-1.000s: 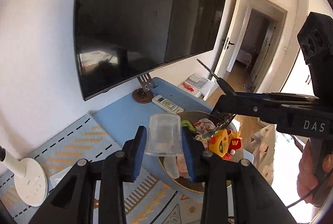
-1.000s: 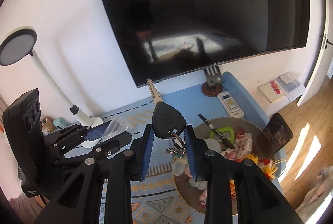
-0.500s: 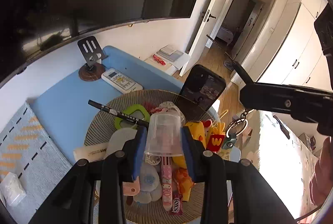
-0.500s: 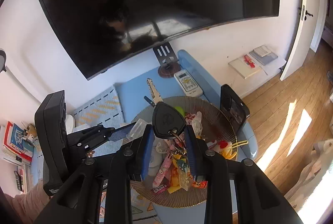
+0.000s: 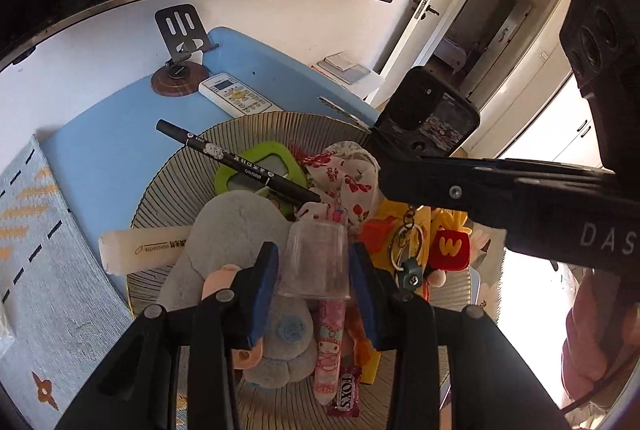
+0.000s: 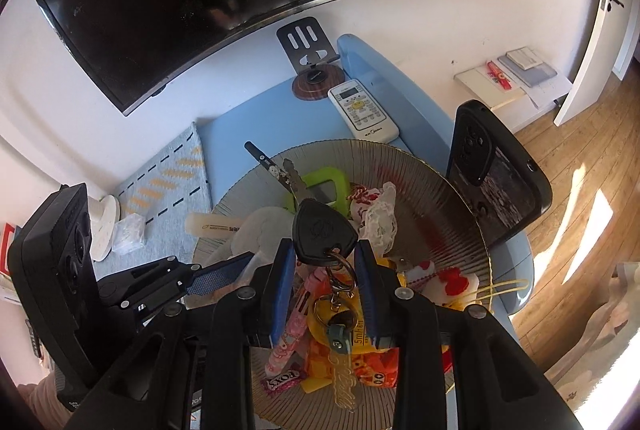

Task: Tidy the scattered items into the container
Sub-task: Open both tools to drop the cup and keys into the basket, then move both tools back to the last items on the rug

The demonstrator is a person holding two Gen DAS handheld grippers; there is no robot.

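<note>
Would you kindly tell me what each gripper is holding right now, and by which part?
The left gripper clamps a clear plastic cup by its sides. The right gripper grips a car key by its black head.

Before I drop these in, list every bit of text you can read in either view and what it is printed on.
"FOX'S": candy wrapper at the near edge of the woven basket.
"W": red plush fries pouch.
"DAS": body of the right gripper, seen from the left wrist.
"5m/16ft": yellow tape measure, partly hidden.
Black pen, white tube, remote control: print too small to read.
</note>
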